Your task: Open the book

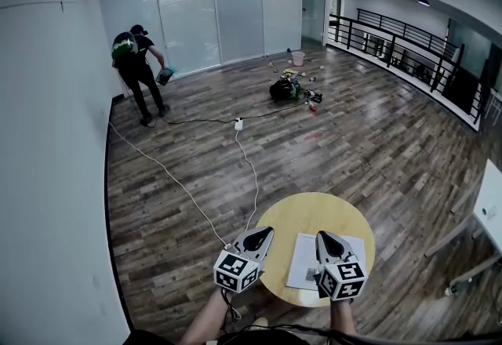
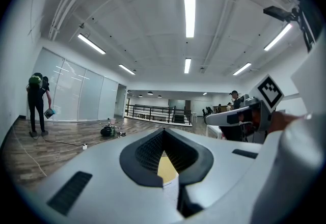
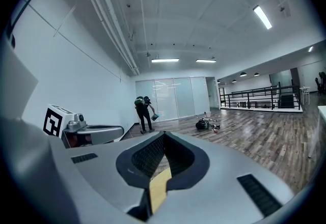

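A white book (image 1: 302, 259) lies flat on the round yellow table (image 1: 314, 214) in the head view. My left gripper (image 1: 268, 232) hovers at the table's left edge, left of the book, jaws together and empty. My right gripper (image 1: 321, 235) is over the book's right part, jaws together with nothing in them. In the left gripper view the jaws (image 2: 164, 130) meet at the tip; through the gap below show the yellow table (image 2: 165, 167) and a white page corner (image 2: 171, 183). In the right gripper view the jaws (image 3: 164, 134) are closed, with the tabletop (image 3: 159, 187) showing between them.
A person in black with a green backpack (image 1: 139, 69) stands by the far glass wall. Cables (image 1: 249, 167) and a power strip (image 1: 238, 125) cross the wood floor. A pile of items (image 1: 287, 88) lies farther off. A railing (image 1: 408, 53) and a white table (image 1: 490, 202) are at the right.
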`<state>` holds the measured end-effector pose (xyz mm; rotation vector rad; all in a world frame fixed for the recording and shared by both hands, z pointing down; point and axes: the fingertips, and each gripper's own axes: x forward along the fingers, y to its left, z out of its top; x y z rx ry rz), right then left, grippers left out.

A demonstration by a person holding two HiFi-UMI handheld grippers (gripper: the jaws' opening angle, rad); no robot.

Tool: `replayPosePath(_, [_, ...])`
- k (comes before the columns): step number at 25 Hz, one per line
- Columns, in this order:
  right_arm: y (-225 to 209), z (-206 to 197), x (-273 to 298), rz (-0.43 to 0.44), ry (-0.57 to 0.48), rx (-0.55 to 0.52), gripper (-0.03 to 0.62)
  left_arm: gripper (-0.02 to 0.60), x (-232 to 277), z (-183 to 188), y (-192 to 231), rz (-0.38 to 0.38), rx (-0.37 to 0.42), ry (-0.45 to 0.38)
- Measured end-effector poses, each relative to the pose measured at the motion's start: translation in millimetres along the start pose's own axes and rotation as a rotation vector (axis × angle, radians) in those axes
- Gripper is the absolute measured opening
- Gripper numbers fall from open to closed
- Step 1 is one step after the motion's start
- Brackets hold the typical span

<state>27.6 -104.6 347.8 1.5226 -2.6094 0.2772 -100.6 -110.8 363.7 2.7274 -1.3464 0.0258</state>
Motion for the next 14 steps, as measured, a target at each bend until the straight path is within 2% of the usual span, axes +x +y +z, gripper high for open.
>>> replayPosePath(5, [1.7, 5.4, -0.4, 0.003, -0.004, -0.003, 0.002, -0.005, -0.1, 7.6, 1.1, -0.006, -0.028, -0.014])
replayPosePath(14, [-4.4, 2.9, -1.4, -0.001, -0.014, 0.004, 0.003, -0.005, 5.9, 6.5, -1.6, -0.015, -0.024, -0.02])
